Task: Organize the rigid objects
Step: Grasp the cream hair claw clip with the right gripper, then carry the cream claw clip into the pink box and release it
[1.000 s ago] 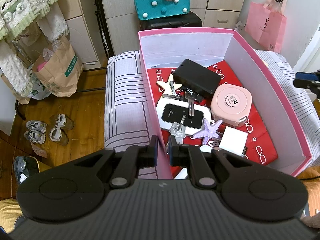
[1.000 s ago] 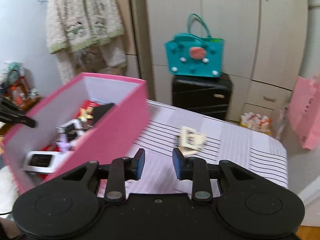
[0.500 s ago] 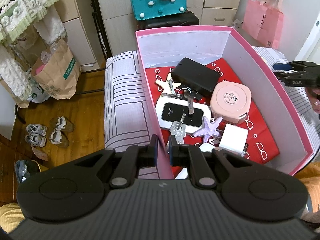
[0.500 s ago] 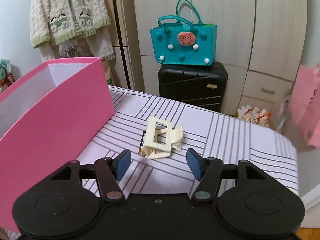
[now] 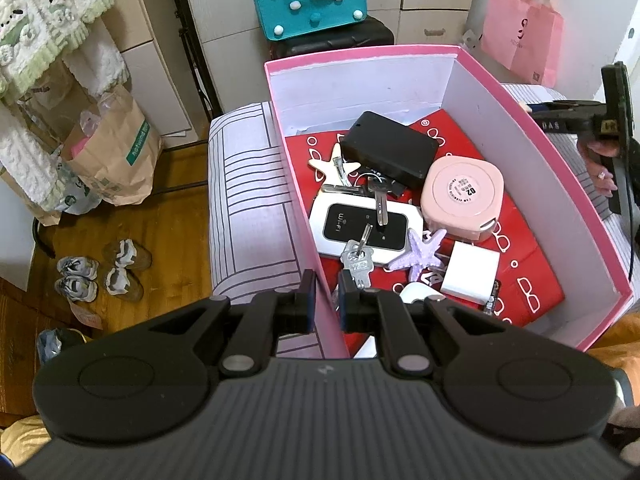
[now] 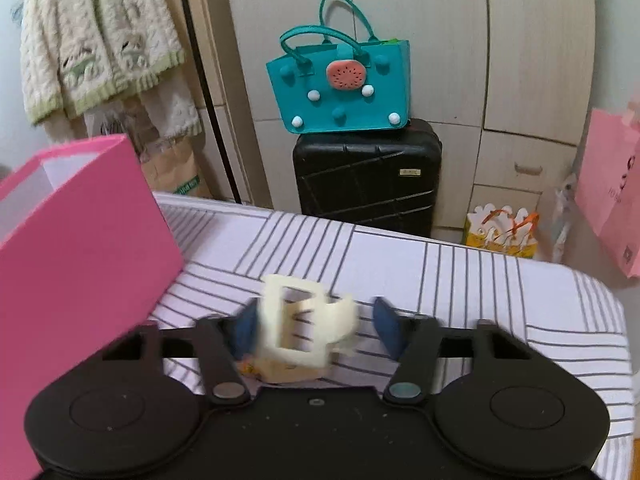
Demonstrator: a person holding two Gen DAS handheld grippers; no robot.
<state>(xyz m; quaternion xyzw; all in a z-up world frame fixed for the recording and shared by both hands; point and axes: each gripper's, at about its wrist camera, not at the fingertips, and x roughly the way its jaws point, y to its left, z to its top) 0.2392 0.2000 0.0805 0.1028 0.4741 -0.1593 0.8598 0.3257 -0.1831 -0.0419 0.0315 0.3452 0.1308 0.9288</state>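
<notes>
Right wrist view – blurred cream clip [image 6: 298,330] between wide right claw [image 6: 316,326] – left claw [image 5: 325,300] pinching box wall [image 5: 310,248]

You are bringing your right gripper [image 6: 314,330] in around the cream hair clip [image 6: 304,326], which now sits blurred between its spread blue pads [image 6: 386,330], nearer than before, while the pink box [image 6: 80,236] is sliding farther left.
</notes>
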